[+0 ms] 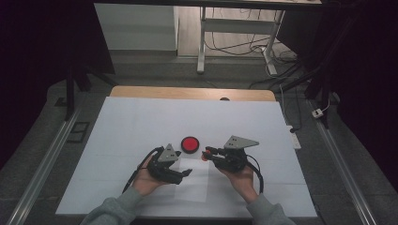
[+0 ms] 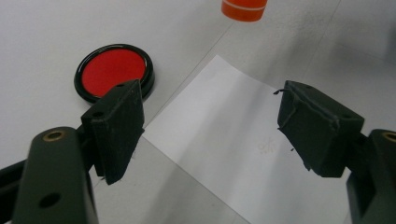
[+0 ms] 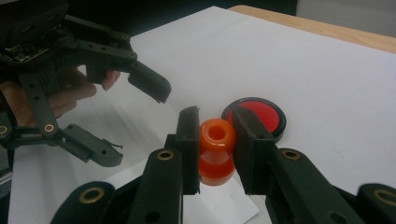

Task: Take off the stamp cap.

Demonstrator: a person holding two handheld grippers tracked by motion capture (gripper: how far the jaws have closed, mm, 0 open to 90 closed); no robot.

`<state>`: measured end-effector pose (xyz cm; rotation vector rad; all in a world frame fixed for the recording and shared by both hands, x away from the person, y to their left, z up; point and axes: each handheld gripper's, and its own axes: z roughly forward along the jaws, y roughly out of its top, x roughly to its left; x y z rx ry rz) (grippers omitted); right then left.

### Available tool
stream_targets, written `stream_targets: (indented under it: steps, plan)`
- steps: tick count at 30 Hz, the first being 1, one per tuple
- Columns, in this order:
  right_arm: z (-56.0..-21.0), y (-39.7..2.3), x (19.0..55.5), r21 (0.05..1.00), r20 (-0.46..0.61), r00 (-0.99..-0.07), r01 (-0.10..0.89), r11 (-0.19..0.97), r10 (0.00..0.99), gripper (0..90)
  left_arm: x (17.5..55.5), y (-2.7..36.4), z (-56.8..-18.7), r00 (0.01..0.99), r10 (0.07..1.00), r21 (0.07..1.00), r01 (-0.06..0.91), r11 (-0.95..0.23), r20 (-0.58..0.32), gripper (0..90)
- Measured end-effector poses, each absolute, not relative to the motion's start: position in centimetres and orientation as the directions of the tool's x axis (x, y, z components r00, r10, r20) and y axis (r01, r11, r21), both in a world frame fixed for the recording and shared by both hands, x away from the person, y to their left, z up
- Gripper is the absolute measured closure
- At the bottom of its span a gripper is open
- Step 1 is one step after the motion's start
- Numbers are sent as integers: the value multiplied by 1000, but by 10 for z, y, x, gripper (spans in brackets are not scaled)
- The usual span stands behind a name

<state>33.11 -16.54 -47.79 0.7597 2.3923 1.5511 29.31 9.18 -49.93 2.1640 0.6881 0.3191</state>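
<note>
Right gripper view shows the right gripper (image 3: 216, 151) clamped on an orange stamp (image 3: 216, 149), its two black jaws pressed against the sides of the spool-shaped body. The stamp stands roughly upright between the pads, its hollow round top facing the camera; whether its base rests on the sheet below or hangs just above it is hard to tell from this angle. Just beyond the far jaw lies a round red ink pad (image 3: 261, 115) in a black rim, flat on the white table cover (image 3: 303, 70). Under the stamp lies a white sheet of paper (image 3: 224, 207), its corner showing below the jaws.

Farther left in the same view, the left gripper (image 3: 140, 122) is held in a hand (image 3: 56, 95), its jaws standing wide apart with nothing between them.

From the left gripper view, that gripper's jaws hang spread over the paper (image 2: 224, 126), near the edge closest to the ink pad (image 2: 112, 70); a faint mark shows on the sheet between the pads. The stamp's orange base (image 2: 243, 8) sits at the top edge, well beyond the paper's corner.

From the high view, the two grippers face each other over the near middle of the table, left gripper (image 1: 184, 172) and right gripper (image 1: 207, 151), with the ink pad (image 1: 190, 144) between and just beyond them.
</note>
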Motion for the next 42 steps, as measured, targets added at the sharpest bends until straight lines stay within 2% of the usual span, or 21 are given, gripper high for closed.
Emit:
stream_targets:
  steps: [42]
  plan:
    - [-479, -158, 330, 897, 112, -855, 306, 318, 506, 721, 305, 58, -498, 848, 530, 783, 344, -518, -22, 237]
